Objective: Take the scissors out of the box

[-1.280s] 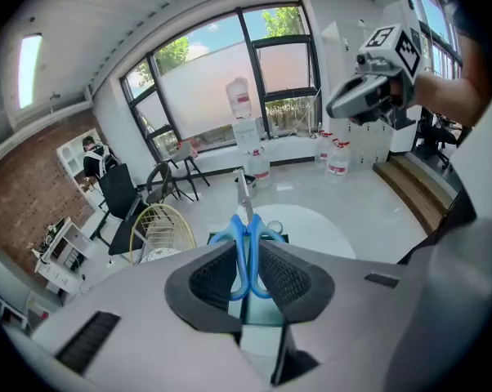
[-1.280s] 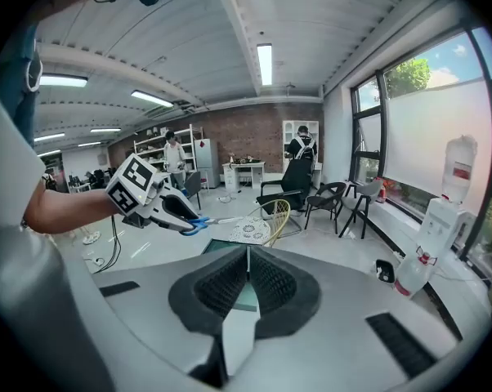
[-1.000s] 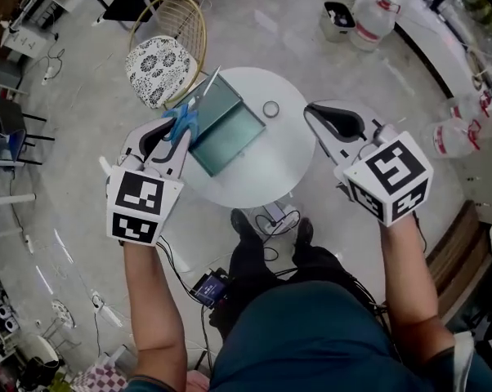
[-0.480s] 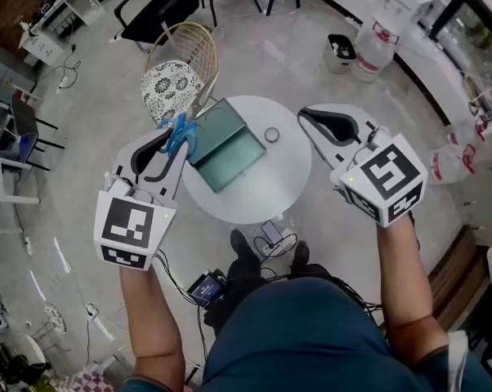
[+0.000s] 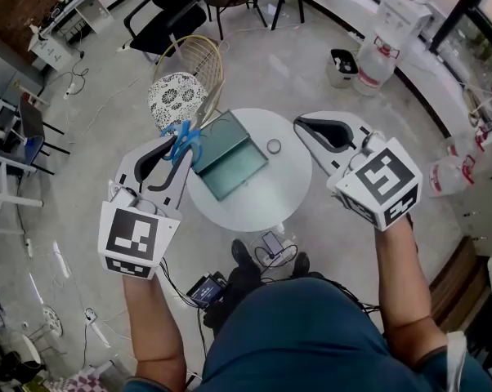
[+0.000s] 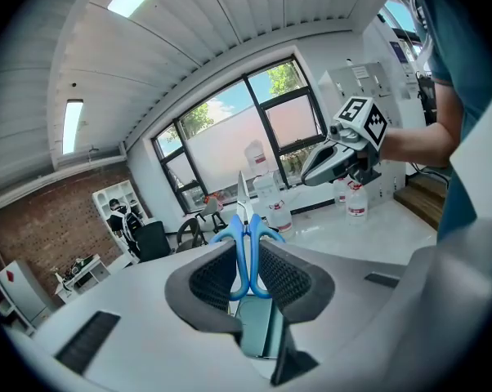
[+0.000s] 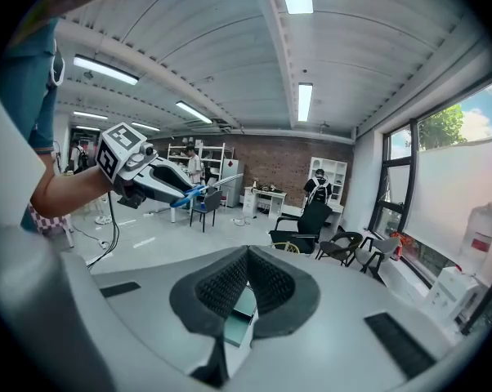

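Observation:
Blue-handled scissors [image 5: 183, 137] are clamped by their handles in my left gripper [image 5: 174, 147], blades pointing up and away, held in the air left of the box. In the left gripper view the scissors [image 6: 248, 233] stand upright between the pads of the left gripper [image 6: 248, 256]. The open teal box [image 5: 230, 157] lies on the round white table [image 5: 285, 178] far below. My right gripper [image 5: 305, 124] hovers to the right of the box, shut and empty; its own view shows the right gripper [image 7: 248, 257] with pad tips together and the scissors [image 7: 199, 190] off to the left.
A small round ring [image 5: 274, 146] lies on the table beside the box. A wire chair with a patterned cushion [image 5: 177, 96] stands behind the table. Water jugs [image 5: 375, 29] sit at the back right. Cables and a small device [image 5: 208, 288] lie on the floor by the person's feet.
Both grippers have risen, the left one carrying the scissors higher above the table. The box and table look smaller and farther below. Neither gripper's jaws changed.

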{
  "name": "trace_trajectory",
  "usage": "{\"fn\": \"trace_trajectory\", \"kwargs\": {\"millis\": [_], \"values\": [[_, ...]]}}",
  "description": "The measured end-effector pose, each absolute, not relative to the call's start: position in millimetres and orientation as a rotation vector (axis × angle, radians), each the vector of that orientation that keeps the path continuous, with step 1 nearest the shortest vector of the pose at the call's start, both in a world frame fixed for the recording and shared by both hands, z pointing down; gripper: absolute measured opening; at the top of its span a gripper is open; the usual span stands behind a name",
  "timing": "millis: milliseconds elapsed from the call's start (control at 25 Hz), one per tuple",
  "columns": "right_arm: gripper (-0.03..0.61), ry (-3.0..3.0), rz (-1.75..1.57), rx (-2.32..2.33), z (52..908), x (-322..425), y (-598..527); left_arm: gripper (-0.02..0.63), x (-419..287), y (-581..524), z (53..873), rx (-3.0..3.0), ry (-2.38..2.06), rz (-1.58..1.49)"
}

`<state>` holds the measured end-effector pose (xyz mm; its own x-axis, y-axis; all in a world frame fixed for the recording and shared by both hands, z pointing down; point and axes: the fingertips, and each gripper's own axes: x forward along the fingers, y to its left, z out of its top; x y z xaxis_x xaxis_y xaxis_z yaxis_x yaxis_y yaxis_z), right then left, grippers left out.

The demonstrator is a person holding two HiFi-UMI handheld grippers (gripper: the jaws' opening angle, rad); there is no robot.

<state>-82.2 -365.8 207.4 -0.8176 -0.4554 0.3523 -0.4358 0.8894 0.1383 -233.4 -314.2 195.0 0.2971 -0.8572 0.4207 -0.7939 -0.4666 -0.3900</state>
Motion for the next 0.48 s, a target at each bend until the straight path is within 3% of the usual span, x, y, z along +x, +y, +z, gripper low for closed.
{"fn": "trace_trajectory", "kwargs": {"millis": [480], "values": [[0.037,-2.671,-0.071,0.667,205,-87,-348,0.101,-238,-299,197,-2.446,1.55,-0.902]]}}
